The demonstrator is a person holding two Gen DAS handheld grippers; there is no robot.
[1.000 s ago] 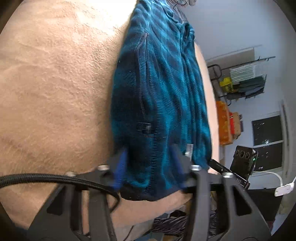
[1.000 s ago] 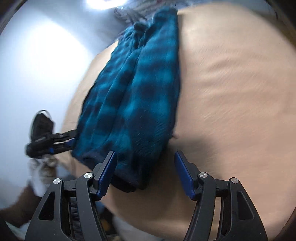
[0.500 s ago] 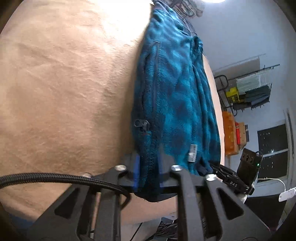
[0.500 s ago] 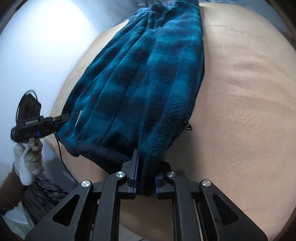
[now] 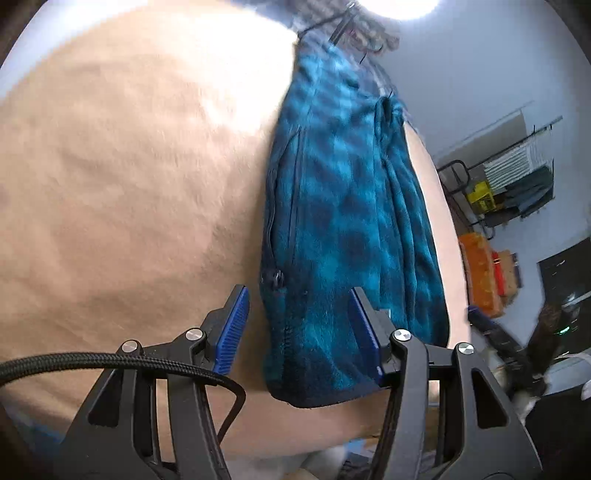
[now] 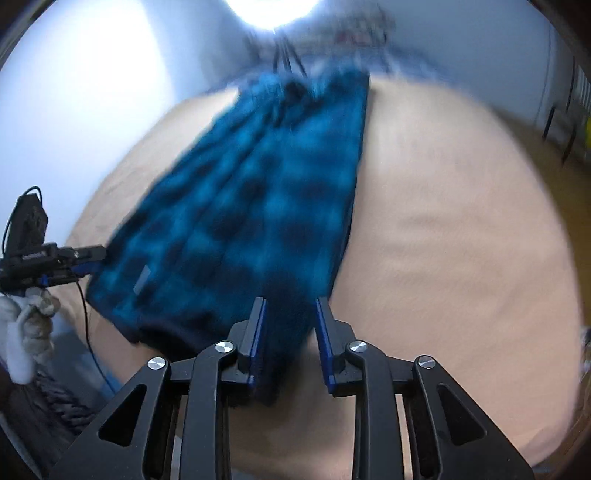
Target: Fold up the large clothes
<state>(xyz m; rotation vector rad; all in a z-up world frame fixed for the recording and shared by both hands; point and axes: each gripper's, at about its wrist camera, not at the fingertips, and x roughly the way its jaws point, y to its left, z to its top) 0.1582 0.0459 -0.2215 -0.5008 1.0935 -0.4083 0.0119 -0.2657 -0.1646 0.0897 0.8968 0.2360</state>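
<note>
A blue plaid fleece jacket point(image 5: 343, 221) lies folded into a long strip on a tan blanket point(image 5: 129, 184); it also shows in the right wrist view point(image 6: 258, 221). My left gripper point(image 5: 299, 325) is open, its blue pads on either side of the jacket's near hem corner by the zipper pull point(image 5: 273, 277). My right gripper point(image 6: 290, 332) is part open, jaws straddling the other hem corner with a gap on each side. The other gripper point(image 6: 40, 258) shows at the left of the right wrist view.
The blanket's near edge point(image 6: 332, 443) drops off just below both grippers. A rack with boxes and clothes point(image 5: 509, 192) stands at the right against the wall. A bright lamp point(image 6: 273, 11) shines above the far end of the jacket.
Half a second ago both grippers were shut on the jacket's hem corners. Now both have opened and let the hem go; the jacket lies on the blanket.
</note>
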